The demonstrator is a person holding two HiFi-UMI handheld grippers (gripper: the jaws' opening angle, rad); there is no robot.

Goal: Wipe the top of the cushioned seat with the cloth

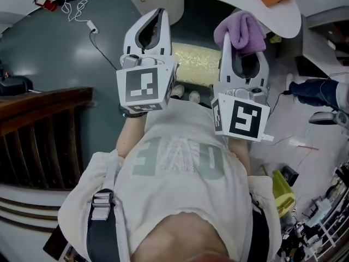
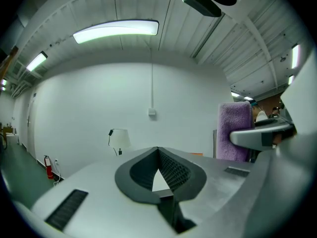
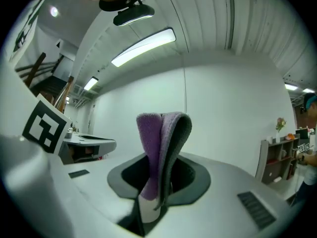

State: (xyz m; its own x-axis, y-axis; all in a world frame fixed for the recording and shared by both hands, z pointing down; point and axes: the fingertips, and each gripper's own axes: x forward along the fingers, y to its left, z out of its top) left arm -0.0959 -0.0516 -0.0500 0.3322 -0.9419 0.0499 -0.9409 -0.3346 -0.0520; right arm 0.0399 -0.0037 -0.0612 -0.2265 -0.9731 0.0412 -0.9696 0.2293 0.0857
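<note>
I have two claws up in front of me, side by side, each with one marker cube facing my head camera. My left claw (image 1: 154,16) is clenched on nothing: in the left gripper view its jaws meet at the tips (image 2: 158,149) with only the white wall behind them. My right claw (image 1: 243,43) is grasping the one cloth (image 1: 243,30), a purple towel folded double; in the right gripper view it stands upright between the jaws (image 3: 154,195), the fold (image 3: 162,143) at the top. The left gripper view also catches that same cloth (image 2: 235,131) off to its right, held apart from the left claw.

Below, between the two claws in the head view, lies one yellowish patterned cushioned seat (image 1: 197,64), just beyond my two shoes (image 1: 186,94). The cloth is held above it, not touching it.
</note>
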